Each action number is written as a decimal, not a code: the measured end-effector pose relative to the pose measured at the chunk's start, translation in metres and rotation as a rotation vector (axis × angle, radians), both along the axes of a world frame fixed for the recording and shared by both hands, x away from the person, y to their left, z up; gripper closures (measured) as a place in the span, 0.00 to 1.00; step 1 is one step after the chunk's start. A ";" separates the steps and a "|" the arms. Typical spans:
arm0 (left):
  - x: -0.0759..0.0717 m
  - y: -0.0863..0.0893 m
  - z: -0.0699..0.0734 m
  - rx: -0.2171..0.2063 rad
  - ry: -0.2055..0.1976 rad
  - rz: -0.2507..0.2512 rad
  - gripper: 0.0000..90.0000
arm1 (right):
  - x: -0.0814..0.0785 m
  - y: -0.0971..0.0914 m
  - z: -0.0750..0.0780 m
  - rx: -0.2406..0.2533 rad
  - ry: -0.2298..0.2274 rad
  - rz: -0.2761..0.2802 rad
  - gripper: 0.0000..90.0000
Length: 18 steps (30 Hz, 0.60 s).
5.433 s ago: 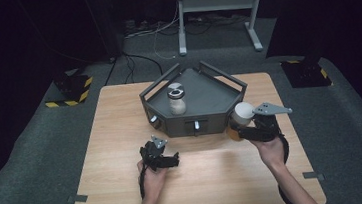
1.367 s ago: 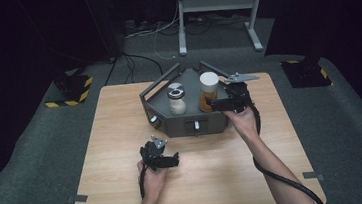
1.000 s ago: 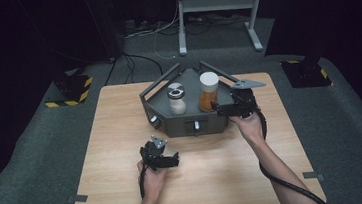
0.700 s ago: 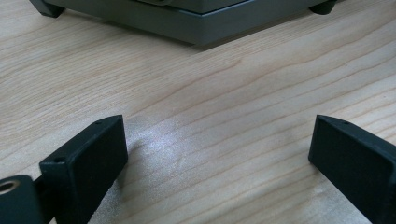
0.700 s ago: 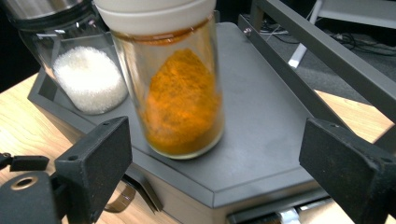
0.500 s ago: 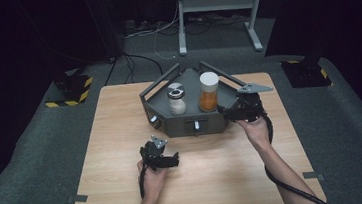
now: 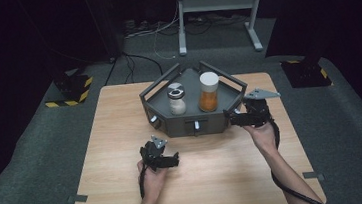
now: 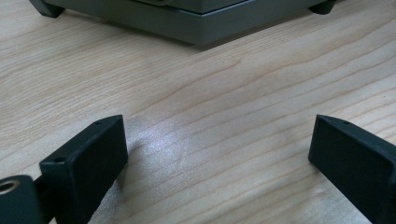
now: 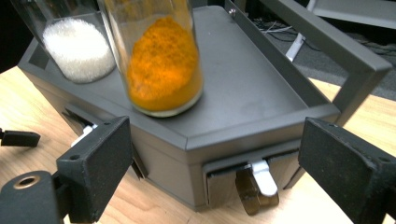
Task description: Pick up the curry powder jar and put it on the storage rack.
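Right tool [image 7: 235, 118]: jaws apart, empty, at rack's [image 7: 171, 125] 4 o'clock corner. Orange-powder jar [image 7: 208, 92], white-capped, upright on rack, 11 o'clock of tool; white-grain jar [image 7: 176, 99] beside it. Left tool [image 7: 167, 159]: apart, on tabletop [image 7: 112, 138].

The desk [image 7: 98, 155] has a light wood-grain top and stands on grey carpet [image 7: 31, 186]. The surroundings are dark. Behind the desk, a pale metal frame [image 7: 215, 8] stands on the floor, with cables [image 7: 147, 32] lying near its base. Two yellow-and-black striped blocks [image 7: 69, 87] rest on the carpet, one at each far corner.
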State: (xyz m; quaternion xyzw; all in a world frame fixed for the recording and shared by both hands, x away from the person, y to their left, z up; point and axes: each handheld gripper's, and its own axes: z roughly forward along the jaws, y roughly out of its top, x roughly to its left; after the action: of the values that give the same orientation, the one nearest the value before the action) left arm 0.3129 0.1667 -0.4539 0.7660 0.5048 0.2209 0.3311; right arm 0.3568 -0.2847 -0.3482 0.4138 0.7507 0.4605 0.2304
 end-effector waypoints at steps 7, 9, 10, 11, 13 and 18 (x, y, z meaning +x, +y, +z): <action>0.000 0.000 0.000 0.001 0.000 -0.001 0.05 | -0.004 -0.012 -0.007 0.009 0.011 -0.015 0.11; 0.000 0.000 0.000 0.001 0.000 0.000 0.05 | -0.005 -0.013 -0.008 0.008 0.013 -0.017 0.11; 0.000 0.000 0.000 0.001 0.000 0.000 0.05 | -0.006 -0.014 -0.009 0.008 0.015 -0.019 0.11; 0.000 0.000 0.000 0.001 0.000 0.000 0.05 | -0.006 -0.016 -0.010 0.005 0.014 -0.019 0.11; 0.000 0.000 0.000 0.001 0.000 0.000 0.05 | -0.007 -0.018 -0.013 0.004 0.021 -0.024 0.11; 0.000 0.000 0.000 0.001 0.000 0.000 0.05 | -0.009 -0.022 -0.018 0.005 0.030 -0.031 0.11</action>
State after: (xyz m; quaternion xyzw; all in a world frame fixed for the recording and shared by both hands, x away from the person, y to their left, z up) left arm 0.3129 0.1667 -0.4538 0.7661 0.5046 0.2210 0.3310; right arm 0.3475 -0.3063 -0.3661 0.4330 0.7464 0.4524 0.2253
